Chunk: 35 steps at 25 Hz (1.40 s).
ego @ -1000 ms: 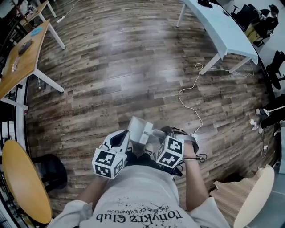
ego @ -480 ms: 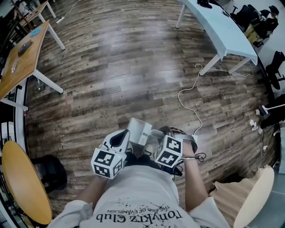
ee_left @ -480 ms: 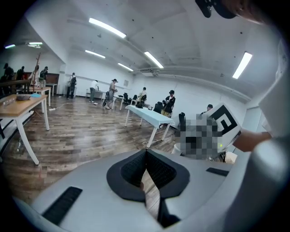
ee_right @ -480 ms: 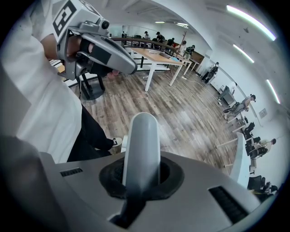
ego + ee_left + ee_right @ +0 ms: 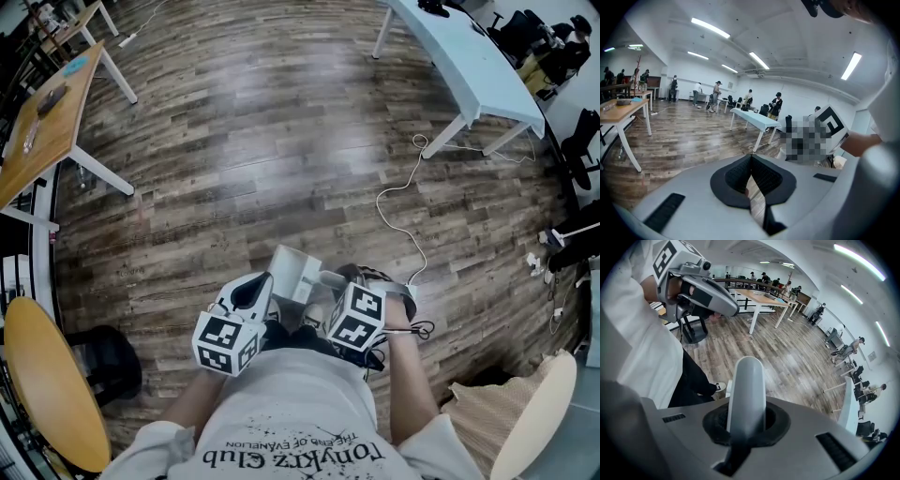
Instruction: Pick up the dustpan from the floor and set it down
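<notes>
The dustpan (image 5: 292,270) is pale grey and hangs just above the wooden floor in front of the person's legs. My right gripper (image 5: 330,281) points steeply down and is shut on its rounded grey handle (image 5: 746,394), which sticks out past the jaws in the right gripper view. The pan's edge shows just behind the handle there. My left gripper (image 5: 261,285) sits close to the pan's left side with its jaws met at the tips (image 5: 750,158) and nothing between them. The left gripper view looks out across the room, so the dustpan is hidden from it.
A wooden table (image 5: 37,131) stands at the left and a long white table (image 5: 469,56) at the upper right, with a white cable (image 5: 398,206) trailing over the floor from it. A yellow chair (image 5: 47,375) and a beige chair (image 5: 534,412) flank the person. Several people stand far off.
</notes>
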Tool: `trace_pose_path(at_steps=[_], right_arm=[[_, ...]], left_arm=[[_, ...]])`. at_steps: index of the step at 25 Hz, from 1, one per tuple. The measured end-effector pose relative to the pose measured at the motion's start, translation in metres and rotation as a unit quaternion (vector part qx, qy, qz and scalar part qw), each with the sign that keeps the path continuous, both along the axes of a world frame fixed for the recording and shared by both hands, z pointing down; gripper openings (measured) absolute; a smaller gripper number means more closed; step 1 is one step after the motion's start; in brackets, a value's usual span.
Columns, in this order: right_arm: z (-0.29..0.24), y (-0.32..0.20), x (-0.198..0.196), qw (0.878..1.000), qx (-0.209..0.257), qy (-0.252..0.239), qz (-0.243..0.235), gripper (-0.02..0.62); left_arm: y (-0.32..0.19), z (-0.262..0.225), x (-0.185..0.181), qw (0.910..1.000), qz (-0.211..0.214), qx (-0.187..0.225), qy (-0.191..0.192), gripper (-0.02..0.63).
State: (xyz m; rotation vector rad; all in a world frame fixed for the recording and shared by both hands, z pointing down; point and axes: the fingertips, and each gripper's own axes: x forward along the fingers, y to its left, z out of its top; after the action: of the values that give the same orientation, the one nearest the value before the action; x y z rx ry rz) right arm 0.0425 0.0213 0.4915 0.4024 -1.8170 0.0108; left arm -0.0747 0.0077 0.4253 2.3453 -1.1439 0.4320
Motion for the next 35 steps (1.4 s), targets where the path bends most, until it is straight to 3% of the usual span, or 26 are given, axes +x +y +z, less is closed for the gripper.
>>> trace_pose_path(at_steps=[35], right_arm=[[0.087, -0.073, 0.008, 0.999, -0.004, 0.012, 0.033, 0.029]], left_arm=[[-0.058, 0.034, 0.005, 0.9993, 0.003, -0.037, -0.005, 0.023]])
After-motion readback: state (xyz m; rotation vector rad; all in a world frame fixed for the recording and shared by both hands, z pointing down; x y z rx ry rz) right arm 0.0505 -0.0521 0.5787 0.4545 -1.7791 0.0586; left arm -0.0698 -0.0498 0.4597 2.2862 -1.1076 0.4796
